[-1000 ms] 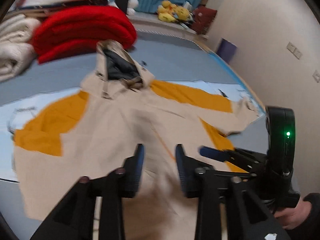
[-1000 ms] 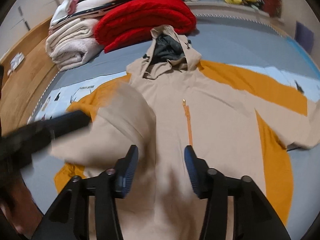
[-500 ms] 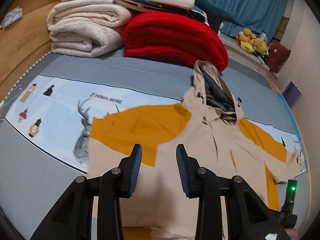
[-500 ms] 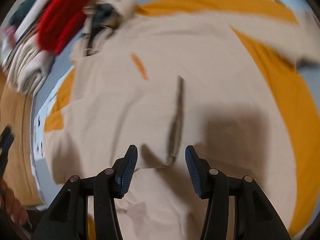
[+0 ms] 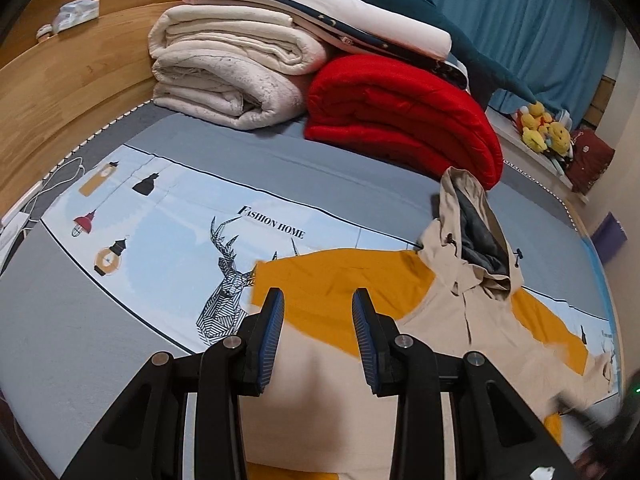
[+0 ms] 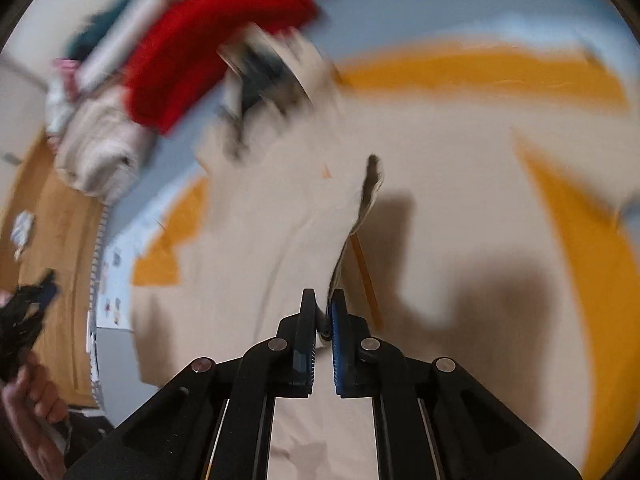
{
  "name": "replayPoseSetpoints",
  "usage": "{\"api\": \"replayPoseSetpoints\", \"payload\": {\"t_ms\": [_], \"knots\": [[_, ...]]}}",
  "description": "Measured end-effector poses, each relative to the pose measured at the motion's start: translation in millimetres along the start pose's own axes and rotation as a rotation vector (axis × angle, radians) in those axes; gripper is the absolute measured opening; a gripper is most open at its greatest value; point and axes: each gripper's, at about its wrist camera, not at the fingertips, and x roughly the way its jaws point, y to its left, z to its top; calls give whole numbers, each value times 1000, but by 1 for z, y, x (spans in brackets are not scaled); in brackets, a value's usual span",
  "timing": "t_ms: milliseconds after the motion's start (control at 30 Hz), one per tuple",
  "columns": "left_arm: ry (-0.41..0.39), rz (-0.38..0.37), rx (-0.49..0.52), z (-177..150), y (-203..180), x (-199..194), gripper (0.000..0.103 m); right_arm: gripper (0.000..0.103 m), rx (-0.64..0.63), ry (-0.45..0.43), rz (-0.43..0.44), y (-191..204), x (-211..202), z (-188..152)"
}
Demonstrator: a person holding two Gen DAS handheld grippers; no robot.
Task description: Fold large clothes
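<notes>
The jacket (image 5: 460,344), beige with orange panels and a grey-lined hood, lies spread face-up on the bed (image 5: 100,352), its hood pointing toward the red blanket (image 5: 400,120) and the stack of cream bedding (image 5: 228,68). In the left wrist view, the left hand-held gripper (image 5: 318,332) hovers over the orange sleeve with its fingers spread and nothing between them, so that side of the garment is unheld and could drag or bunch if the other side is pulled hard.

In the right wrist view, heavily blurred, the right hand-held gripper (image 6: 323,326) is pressed together on a raised edge of beige fabric, apparently the folded-over sleeve near the zip. The pinch looks thin; I judge a quick swing could slip the cloth free, or take up only one layer and leave the fold crooked.
</notes>
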Motion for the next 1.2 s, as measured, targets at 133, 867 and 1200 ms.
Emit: {"api": "replayPoseSetpoints", "payload": {"t_ms": [133, 867, 1200], "knots": [[32, -19, 17, -5, -8, 9, 32, 7, 5, -246, -128, -39, -61, 44], [542, 230, 195, -118, -7, 141, 22, 27, 199, -62, -309, -170, -24, 54], [534, -4, 212, -122, -31, 114, 24, 36, 208, 159, -279, -176, 28, 33]]}}
